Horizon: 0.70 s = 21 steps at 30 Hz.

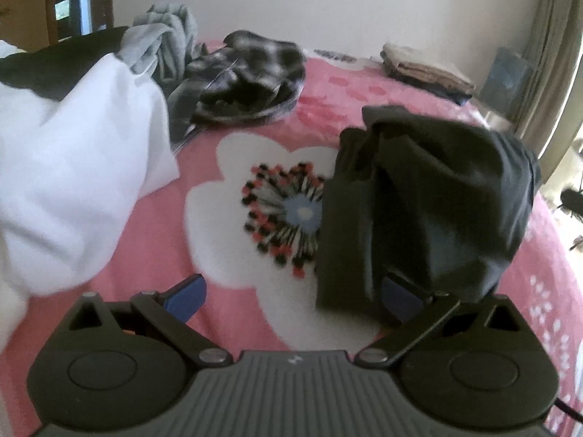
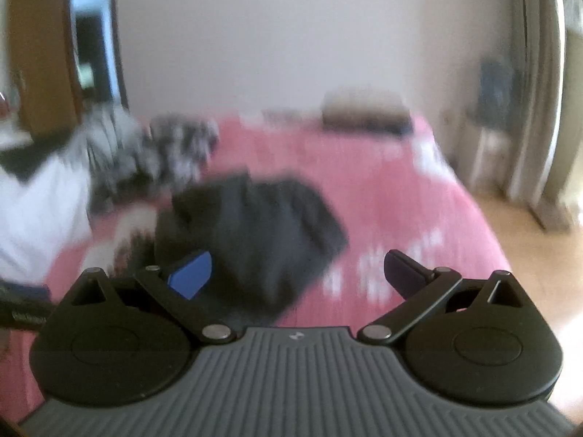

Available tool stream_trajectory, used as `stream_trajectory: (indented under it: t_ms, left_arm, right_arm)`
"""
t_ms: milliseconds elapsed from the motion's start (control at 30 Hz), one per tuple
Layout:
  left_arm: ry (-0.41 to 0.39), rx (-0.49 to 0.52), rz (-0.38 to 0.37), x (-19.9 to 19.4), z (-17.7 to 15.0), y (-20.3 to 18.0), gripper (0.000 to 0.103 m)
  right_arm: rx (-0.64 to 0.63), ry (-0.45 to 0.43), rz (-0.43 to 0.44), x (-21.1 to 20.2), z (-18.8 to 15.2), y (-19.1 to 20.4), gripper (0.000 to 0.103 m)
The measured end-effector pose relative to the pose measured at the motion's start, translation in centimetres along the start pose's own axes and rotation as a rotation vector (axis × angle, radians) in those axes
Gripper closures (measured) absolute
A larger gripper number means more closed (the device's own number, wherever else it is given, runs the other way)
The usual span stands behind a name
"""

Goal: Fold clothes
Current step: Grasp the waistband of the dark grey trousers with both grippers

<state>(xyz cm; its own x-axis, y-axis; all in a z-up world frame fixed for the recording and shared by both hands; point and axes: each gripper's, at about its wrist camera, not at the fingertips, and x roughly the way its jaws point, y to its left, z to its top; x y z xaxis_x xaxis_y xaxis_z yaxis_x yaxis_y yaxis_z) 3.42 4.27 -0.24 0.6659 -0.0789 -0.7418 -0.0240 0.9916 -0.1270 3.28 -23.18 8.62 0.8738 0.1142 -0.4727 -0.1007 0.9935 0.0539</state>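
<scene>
On pink flowered bedspread [image 1: 255, 327]: dark garment [image 1: 419, 200], bunched, unfolded, just right of centre. Left gripper [image 1: 291, 291] spread wide, right finger behind cloth, nothing clamped. Right gripper [image 2: 297, 273] wide open, empty, above the garment. Likely risk: pinching several bunched layers together, dragging the lump instead of one edge.

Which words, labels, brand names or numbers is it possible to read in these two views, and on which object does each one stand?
No text can be read in either view.
Left gripper: a small pale mark on its ribbed grey body, a logo shape, no letters.
Right gripper: the same small mark, blurred.
Pink blanket: flower pattern only, no writing.
</scene>
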Motion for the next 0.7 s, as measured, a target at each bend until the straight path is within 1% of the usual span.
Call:
stream_trajectory:
  t_ms: [67, 133, 200, 267, 300, 333, 367, 400, 433, 467, 500, 533, 567, 600, 633, 667, 700]
  left_arm:
    - [-0.030, 0.017, -0.021, 0.6, 0.9, -0.2, 0.000]
    - [-0.059, 0.043, -0.031, 1.3, 1.9, -0.5, 0.000]
    - [-0.075, 0.083, -0.041, 2.2, 2.8, -1.1, 0.000]
    - [-0.077, 0.128, -0.049, 3.5, 3.5, -1.6, 0.002]
    - [-0.071, 0.147, -0.056, 4.1, 3.7, -1.8, 0.006]
    - [-0.059, 0.166, -0.067, 4.8, 3.8, -1.9, 0.012]
    - [-0.042, 0.180, -0.074, 5.4, 3.9, -2.1, 0.015]
    - [-0.017, 0.187, -0.082, 6.2, 3.9, -2.3, 0.022]
    - [0.003, 0.182, -0.097, 6.7, 3.8, -2.3, 0.029]
    - [0.021, 0.175, -0.112, 7.2, 3.7, -2.3, 0.031]
    - [0.035, 0.161, -0.130, 7.4, 3.6, -2.3, 0.035]
    - [0.041, 0.154, -0.142, 7.6, 3.4, -2.3, 0.041]
    - [0.047, 0.149, -0.154, 7.7, 3.3, -2.3, 0.045]
    - [0.049, 0.152, -0.161, 7.7, 3.3, -2.4, 0.052]
    - [0.050, 0.157, -0.168, 7.7, 3.3, -2.5, 0.061]
    - [0.051, 0.163, -0.175, 7.6, 3.2, -2.7, 0.066]
    - [0.052, 0.169, -0.183, 7.6, 3.2, -2.9, 0.077]
  right_arm:
    - [-0.025, -0.061, 0.041, 0.8, 1.4, -0.3, 0.001]
    - [-0.031, -0.076, 0.102, 2.4, 3.1, -0.7, 0.001]
    - [-0.013, -0.040, 0.167, 4.7, 4.6, -1.2, 0.001]
    - [-0.014, 0.022, 0.201, 8.0, 6.1, -1.3, 0.001]
    - [-0.017, 0.049, 0.209, 9.8, 6.8, -1.4, 0.001]
    - [-0.018, 0.077, 0.216, 11.6, 7.4, -1.6, 0.001]
    - [-0.005, 0.115, 0.220, 13.4, 7.7, -2.0, 0.001]
    - [0.016, 0.160, 0.236, 15.2, 8.0, -2.3, 0.001]
    - [0.050, 0.214, 0.248, 16.6, 7.9, -2.5, 0.001]
    - [0.088, 0.270, 0.259, 18.1, 7.7, -2.7, 0.001]
    - [0.135, 0.330, 0.270, 19.5, 7.2, -3.0, 0.001]
    - [0.174, 0.392, 0.284, 20.4, 6.4, -3.2, 0.002]
    - [0.215, 0.449, 0.297, 21.3, 5.7, -3.4, 0.003]
    - [0.261, 0.488, 0.307, 21.8, 4.9, -3.6, 0.005]
    - [0.303, 0.520, 0.331, 21.9, 4.1, -3.8, 0.010]
    - [0.342, 0.544, 0.354, 21.8, 3.4, -3.8, 0.024]
    - [0.379, 0.564, 0.376, 21.4, 2.8, -3.8, 0.037]
